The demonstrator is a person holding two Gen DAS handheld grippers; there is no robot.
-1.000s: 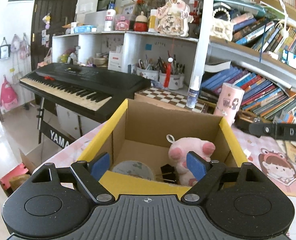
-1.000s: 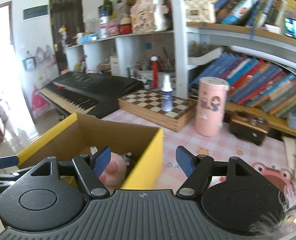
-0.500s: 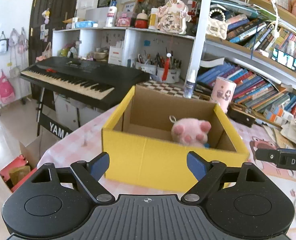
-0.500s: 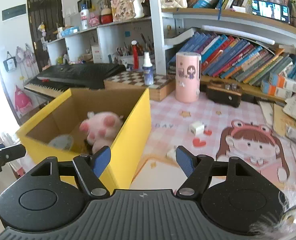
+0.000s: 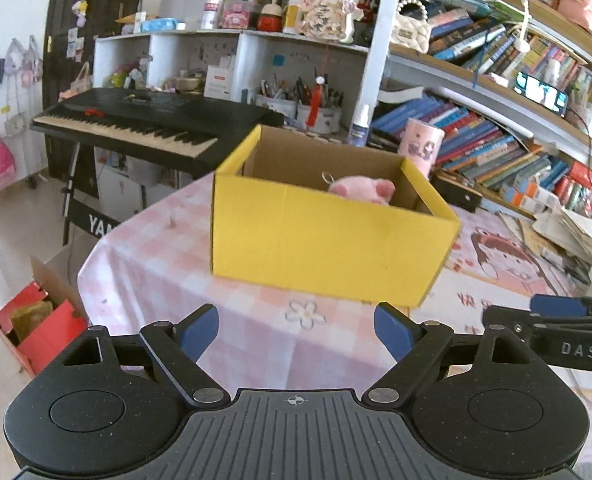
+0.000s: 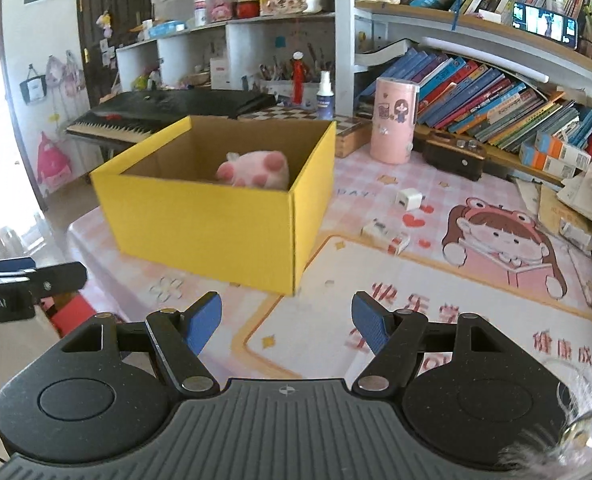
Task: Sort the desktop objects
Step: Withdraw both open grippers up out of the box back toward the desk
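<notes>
A: Bookshelves [image 6: 496,92] and a black keyboard [image 5: 143,128] crowd the back of the room; in front lies the pink checked tabletop [image 5: 255,320], which carries a yellow cardboard box [image 6: 215,216] with its top open.

B: And what sits in the box?

A: One pink plush toy [image 6: 255,170], paws up, near the far right corner. Out on the mat, well apart from the box, lie a small white cube [image 6: 410,199] and a flat white packet [image 6: 386,234].

B: How would those two handle?

A: Judging by looks, the cube is stiff and light and probably smooth, so a pinch across two opposite flat faces should suit it. The packet lies low, so it likely wants a grip across its narrow sides, close to the mat.

B: And the tools?

A: The left gripper [image 5: 296,326] has its blue fingers [image 5: 199,326] spread wide with nothing between them. The right gripper [image 6: 285,322] stands about half open, likewise empty. Both hang short of the box.
</notes>
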